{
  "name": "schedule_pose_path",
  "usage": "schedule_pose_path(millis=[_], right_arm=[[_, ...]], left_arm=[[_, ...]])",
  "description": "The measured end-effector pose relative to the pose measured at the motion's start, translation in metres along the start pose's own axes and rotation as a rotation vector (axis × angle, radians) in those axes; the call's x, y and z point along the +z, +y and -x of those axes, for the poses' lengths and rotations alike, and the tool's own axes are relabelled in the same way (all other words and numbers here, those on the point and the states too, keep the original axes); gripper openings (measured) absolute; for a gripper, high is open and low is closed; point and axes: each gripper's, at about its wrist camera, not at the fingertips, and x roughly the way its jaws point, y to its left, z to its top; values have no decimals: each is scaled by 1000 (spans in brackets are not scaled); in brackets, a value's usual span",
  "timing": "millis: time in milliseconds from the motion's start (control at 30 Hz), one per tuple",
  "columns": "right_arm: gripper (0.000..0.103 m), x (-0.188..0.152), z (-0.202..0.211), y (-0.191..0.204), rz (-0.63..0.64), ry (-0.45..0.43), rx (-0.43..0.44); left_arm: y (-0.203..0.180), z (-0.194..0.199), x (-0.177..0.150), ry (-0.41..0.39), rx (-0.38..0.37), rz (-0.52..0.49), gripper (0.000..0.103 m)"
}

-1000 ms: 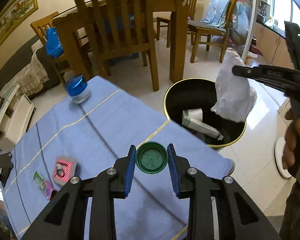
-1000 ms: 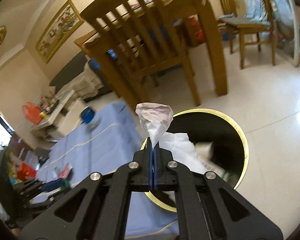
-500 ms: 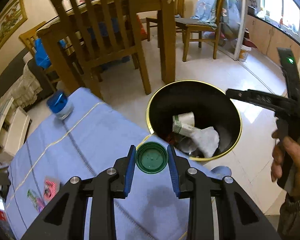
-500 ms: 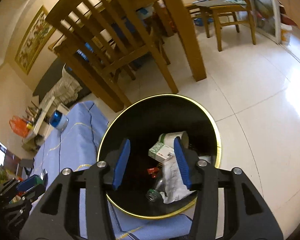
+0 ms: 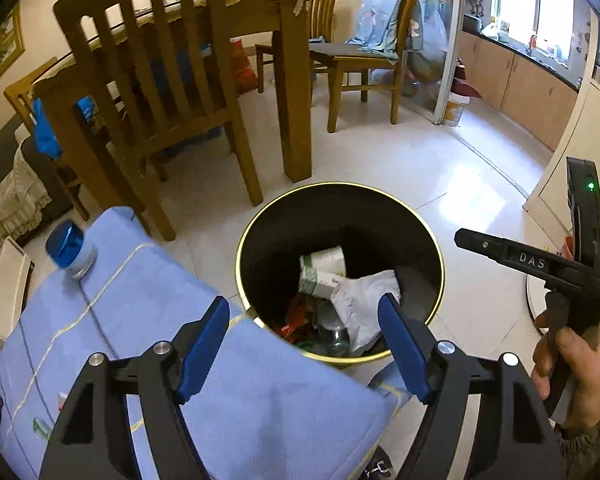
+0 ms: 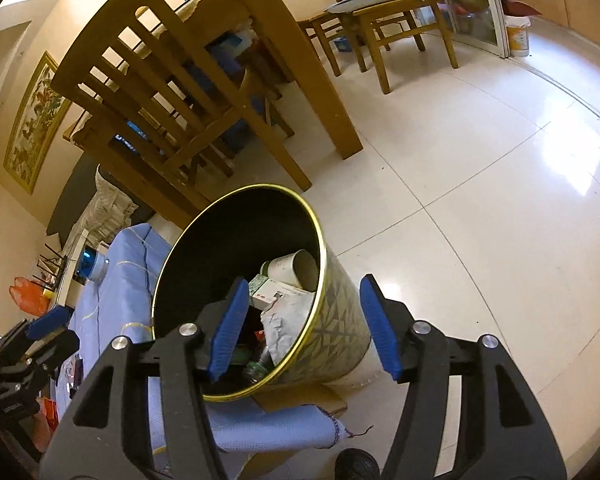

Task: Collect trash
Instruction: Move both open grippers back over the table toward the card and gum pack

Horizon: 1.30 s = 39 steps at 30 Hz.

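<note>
left gripper (image 5: 304, 344) fingers spread wide, empty, above round black gold-rimmed bin (image 5: 440, 256) | right gripper (image 6: 304, 330) likewise wide, empty | remaining scraps (image 5: 40, 426) lay back-left on blue-cloth bench (image 5: 260, 400), nearer the left hand | blue-lidded jar (image 5: 70, 248) far corner

The mouth of the bin (image 5: 440, 264) is left unobstructed from above (trash lies low inside). It is hemmed by the blue-clothed table (image 5: 120, 320) and a wooden chair (image 5: 152, 92); open floor (image 5: 440, 168) is seen beyond.
</note>
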Motion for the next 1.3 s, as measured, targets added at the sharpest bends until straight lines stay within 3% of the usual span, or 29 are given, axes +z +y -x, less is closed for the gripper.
schedule_pose_path(millis=[133, 267, 433, 567, 733, 933, 1000, 1067, 1133, 1233, 1267, 1300], right_arm=[[59, -9, -2, 29, 37, 19, 47], [67, -27, -7, 95, 178, 64, 118], [69, -73, -27, 200, 400, 168, 248], [81, -123, -38, 296, 662, 252, 374], [88, -169, -45, 392, 1017, 253, 399], [91, -187, -87, 455, 1266, 304, 321], [86, -194, -103, 462, 1313, 366, 302], [70, -200, -113, 459, 1327, 422, 311], [65, -206, -122, 461, 1336, 471, 301], [63, -217, -126, 463, 1353, 479, 266], [53, -220, -124, 461, 1355, 481, 260], [50, -223, -124, 460, 1353, 491, 255]], left_arm=[[17, 21, -16, 21, 33, 28, 74], [48, 54, -39, 39, 94, 63, 74], [132, 115, -79, 25, 210, 184, 74], [222, 175, -135, -8, 346, 361, 75], [294, 223, -208, 9, 496, 516, 75], [344, 246, -284, 30, 509, 706, 75], [351, 247, -300, 39, 501, 741, 75], [352, 246, -307, 43, 491, 754, 75], [352, 243, -310, 47, 481, 749, 75], [345, 238, -305, 45, 465, 729, 75], [342, 236, -304, 45, 456, 719, 75], [339, 233, -302, 47, 450, 712, 75]])
